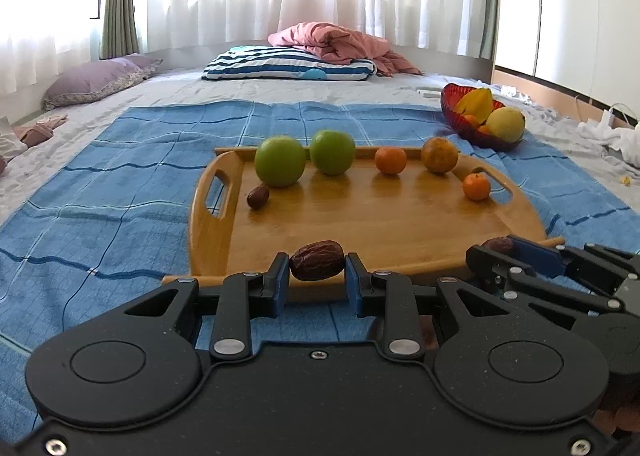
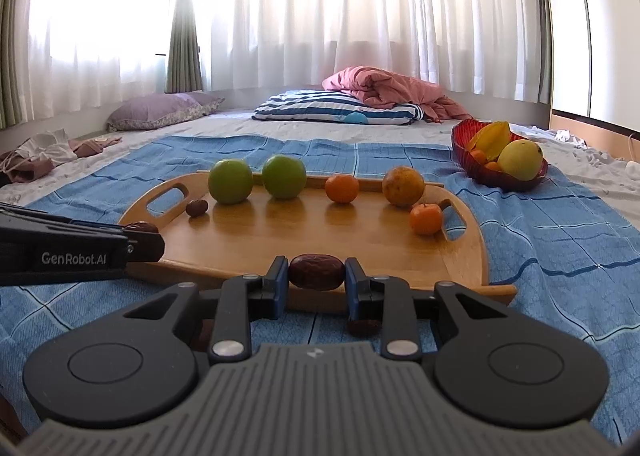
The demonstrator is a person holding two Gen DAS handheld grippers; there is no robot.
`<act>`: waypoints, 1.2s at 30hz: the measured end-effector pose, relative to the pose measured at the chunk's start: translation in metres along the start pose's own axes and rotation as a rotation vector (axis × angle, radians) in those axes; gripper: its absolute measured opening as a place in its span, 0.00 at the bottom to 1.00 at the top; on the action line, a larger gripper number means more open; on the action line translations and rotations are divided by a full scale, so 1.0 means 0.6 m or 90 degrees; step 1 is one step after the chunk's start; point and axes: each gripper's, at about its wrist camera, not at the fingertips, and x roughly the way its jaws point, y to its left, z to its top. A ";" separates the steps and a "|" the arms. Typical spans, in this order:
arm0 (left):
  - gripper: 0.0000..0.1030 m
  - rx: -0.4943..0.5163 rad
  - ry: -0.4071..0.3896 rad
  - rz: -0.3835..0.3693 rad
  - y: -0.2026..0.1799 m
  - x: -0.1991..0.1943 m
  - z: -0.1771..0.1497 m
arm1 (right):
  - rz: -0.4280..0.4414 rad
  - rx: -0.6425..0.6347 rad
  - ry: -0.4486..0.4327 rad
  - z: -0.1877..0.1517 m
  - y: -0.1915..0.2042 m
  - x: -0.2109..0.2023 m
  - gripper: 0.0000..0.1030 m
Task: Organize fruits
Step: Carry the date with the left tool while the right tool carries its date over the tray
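Note:
My left gripper (image 1: 317, 271) is shut on a brown date (image 1: 317, 266), held just above the near rim of the wooden tray (image 1: 360, 224). My right gripper (image 2: 316, 276) is shut on another date (image 2: 316, 271) over the tray's near edge (image 2: 256, 240). Each gripper shows in the other's view, the right gripper (image 1: 500, 248) at the right and the left gripper (image 2: 144, 230) at the left. On the tray stand two green apples (image 1: 280, 161) (image 1: 332, 152), two small oranges (image 1: 391, 160) (image 1: 476, 186), a yellowish passion fruit (image 1: 439, 155) and a third date (image 1: 257, 197).
A red glass bowl (image 1: 452, 104) with a starfruit, a yellow fruit and small oranges sits back right on the blue checked cloth (image 1: 100, 192). One loose date (image 2: 363, 327) lies on the cloth under my right gripper. Pillows and a pink blanket lie farther back on the bed.

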 end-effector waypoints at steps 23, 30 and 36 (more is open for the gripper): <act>0.27 -0.022 0.020 -0.049 -0.002 0.086 0.076 | -0.023 0.043 0.012 0.063 -0.044 0.072 0.33; 0.27 -0.026 0.033 -0.054 0.005 0.127 0.103 | -0.020 0.069 0.041 0.085 -0.069 0.113 0.33; 0.27 -0.030 0.062 -0.050 0.015 0.172 0.119 | -0.019 0.093 0.081 0.103 -0.094 0.159 0.33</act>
